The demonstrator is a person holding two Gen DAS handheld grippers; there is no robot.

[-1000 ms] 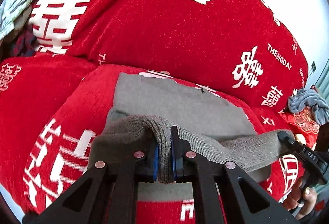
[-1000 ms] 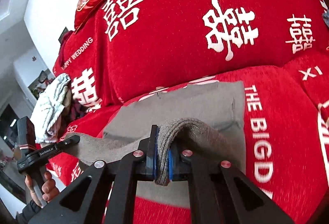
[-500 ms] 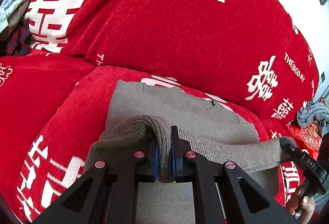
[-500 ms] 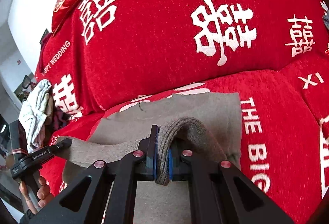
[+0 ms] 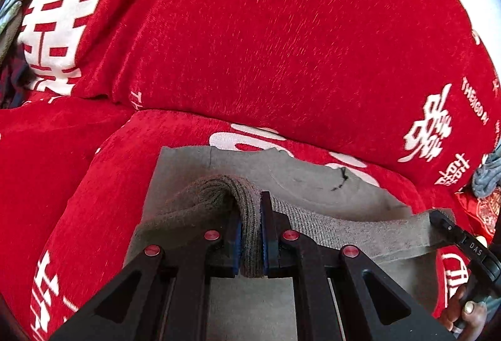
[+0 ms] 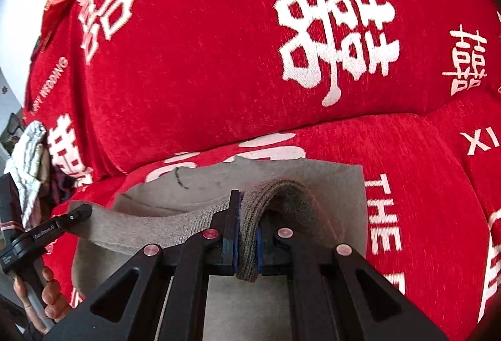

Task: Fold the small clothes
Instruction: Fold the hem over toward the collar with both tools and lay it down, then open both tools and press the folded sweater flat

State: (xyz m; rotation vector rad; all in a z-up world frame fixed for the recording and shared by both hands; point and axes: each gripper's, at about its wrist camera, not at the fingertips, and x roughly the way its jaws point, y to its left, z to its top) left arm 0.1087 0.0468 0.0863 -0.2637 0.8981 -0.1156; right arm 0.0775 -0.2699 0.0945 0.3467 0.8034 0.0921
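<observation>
I see a grey garment (image 5: 316, 181) with a ribbed brown-grey knit hem (image 5: 247, 215) and a small black mark near its far edge. My left gripper (image 5: 250, 242) and right gripper (image 6: 247, 242) are black with blue pads (image 5: 237, 242) and red rivets. The sofa cover (image 5: 250, 43) is red with white Chinese characters and white lettering. A pale grey-white cloth (image 6: 29, 153) lies at the left.

We see black left gripper (image 5: 251, 242) arms, blue pads (image 5: 237, 242), red screw heads (image 5: 212, 235). Right gripper (image 6: 246, 242) matches it. White "DAS" lettering (image 5: 475, 249) sits above our bare hand (image 5: 463, 311).
</observation>
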